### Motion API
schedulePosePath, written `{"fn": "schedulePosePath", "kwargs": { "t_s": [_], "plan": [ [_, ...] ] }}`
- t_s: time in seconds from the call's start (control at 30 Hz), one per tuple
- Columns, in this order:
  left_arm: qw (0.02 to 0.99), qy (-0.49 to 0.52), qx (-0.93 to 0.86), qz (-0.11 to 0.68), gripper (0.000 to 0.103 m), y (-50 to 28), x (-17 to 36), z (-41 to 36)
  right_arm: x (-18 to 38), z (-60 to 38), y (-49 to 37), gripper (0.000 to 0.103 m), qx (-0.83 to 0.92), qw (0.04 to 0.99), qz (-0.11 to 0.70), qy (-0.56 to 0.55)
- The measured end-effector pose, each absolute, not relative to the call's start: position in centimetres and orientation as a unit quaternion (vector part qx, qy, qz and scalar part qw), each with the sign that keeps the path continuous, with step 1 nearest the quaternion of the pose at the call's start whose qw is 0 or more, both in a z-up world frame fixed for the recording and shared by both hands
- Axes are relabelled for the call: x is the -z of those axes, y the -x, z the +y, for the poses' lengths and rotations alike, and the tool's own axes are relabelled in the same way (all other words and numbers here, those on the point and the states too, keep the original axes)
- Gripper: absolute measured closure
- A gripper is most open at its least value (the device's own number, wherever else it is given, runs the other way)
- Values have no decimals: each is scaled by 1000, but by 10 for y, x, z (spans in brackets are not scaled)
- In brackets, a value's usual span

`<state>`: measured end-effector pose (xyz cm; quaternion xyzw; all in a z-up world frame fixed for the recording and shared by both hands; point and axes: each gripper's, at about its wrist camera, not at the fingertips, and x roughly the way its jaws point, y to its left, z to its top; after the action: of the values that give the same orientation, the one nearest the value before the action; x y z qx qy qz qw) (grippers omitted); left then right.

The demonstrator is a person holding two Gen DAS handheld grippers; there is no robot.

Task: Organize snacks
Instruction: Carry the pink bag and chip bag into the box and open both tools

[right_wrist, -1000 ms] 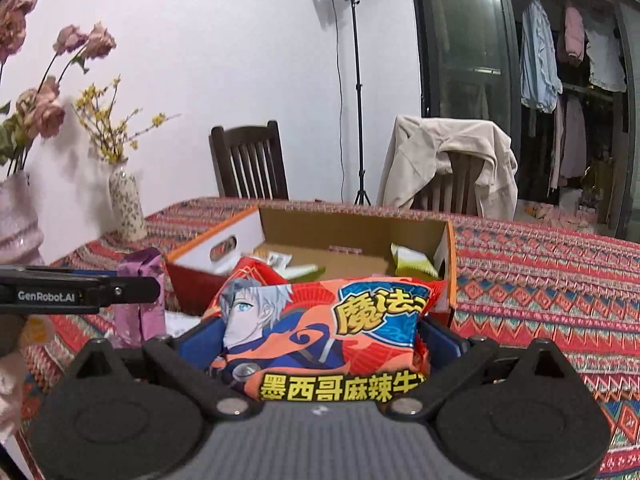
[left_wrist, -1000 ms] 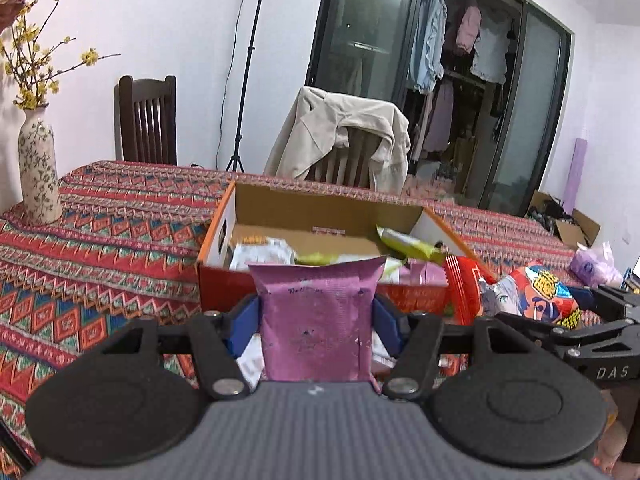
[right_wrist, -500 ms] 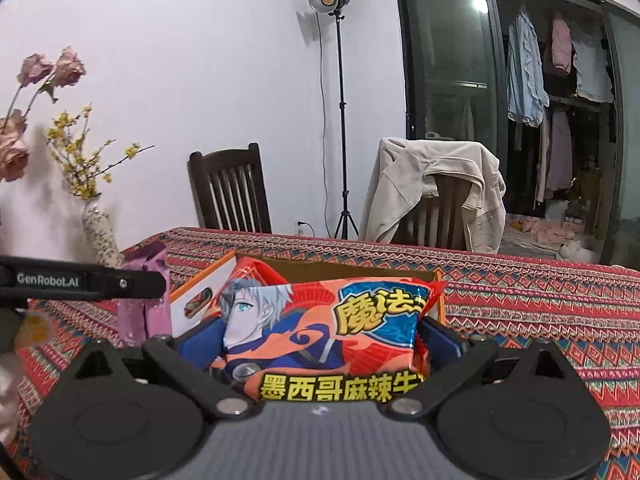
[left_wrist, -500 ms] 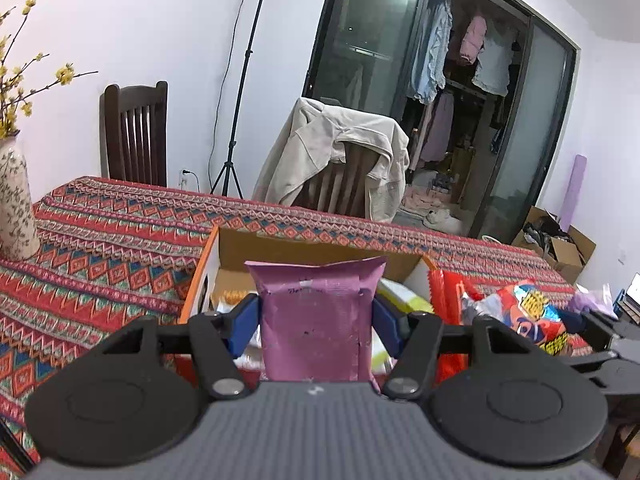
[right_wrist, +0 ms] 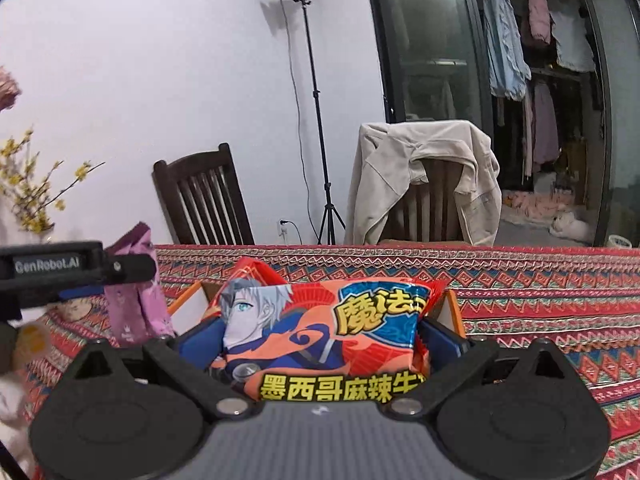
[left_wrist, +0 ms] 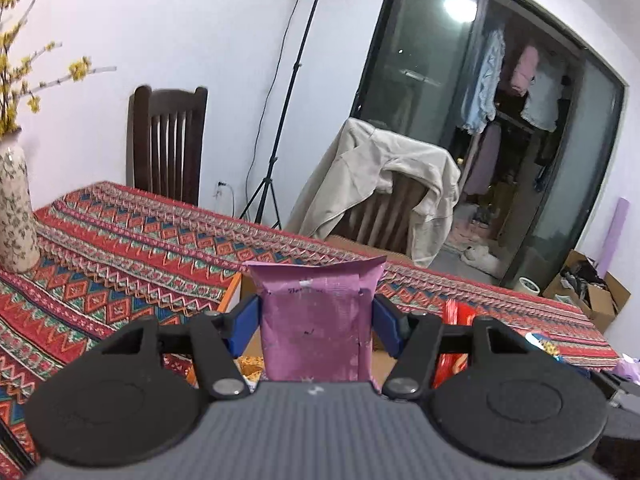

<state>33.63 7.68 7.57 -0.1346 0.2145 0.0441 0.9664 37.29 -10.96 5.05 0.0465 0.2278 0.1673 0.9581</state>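
My left gripper (left_wrist: 316,328) is shut on a purple snack packet (left_wrist: 316,320), held upright above the orange cardboard box (left_wrist: 234,292), whose rim shows just below. My right gripper (right_wrist: 320,340) is shut on an orange and blue snack bag with a cartoon face (right_wrist: 320,328), held over the same box (right_wrist: 454,312). In the right wrist view the left gripper (right_wrist: 76,268) and its purple packet (right_wrist: 136,300) show at the left. A red snack bag (left_wrist: 456,320) edge shows at the right in the left wrist view. The box contents are mostly hidden.
The table carries a red patterned cloth (left_wrist: 120,248). A flowered vase (left_wrist: 14,216) with yellow blossoms stands at the left. A dark wooden chair (left_wrist: 166,144) and a chair draped with a beige jacket (left_wrist: 384,188) stand behind the table. A light stand (right_wrist: 316,120) is by the wall.
Both grippers have risen with their packets; the box has dropped low in both views and its inside is now mostly out of sight.
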Motion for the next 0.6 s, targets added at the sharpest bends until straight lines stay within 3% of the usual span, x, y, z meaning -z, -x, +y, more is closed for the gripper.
{"fn": "schedulePosePath", "kwargs": {
  "t_s": [0.43,0.53,0.6],
  "plan": [
    [963,117,-52,237,40,-356,-23,79,-21,-128,-415,0,-177,947,253,-91],
    [968,113,-53,216,20,-348,-25,77,-17,-126,-418,1,-175,946,260,-84],
    [973,114,-57,192,0,-340,-30,76,-17,-126,-419,0,-174,946,261,-83]
  ]
}}
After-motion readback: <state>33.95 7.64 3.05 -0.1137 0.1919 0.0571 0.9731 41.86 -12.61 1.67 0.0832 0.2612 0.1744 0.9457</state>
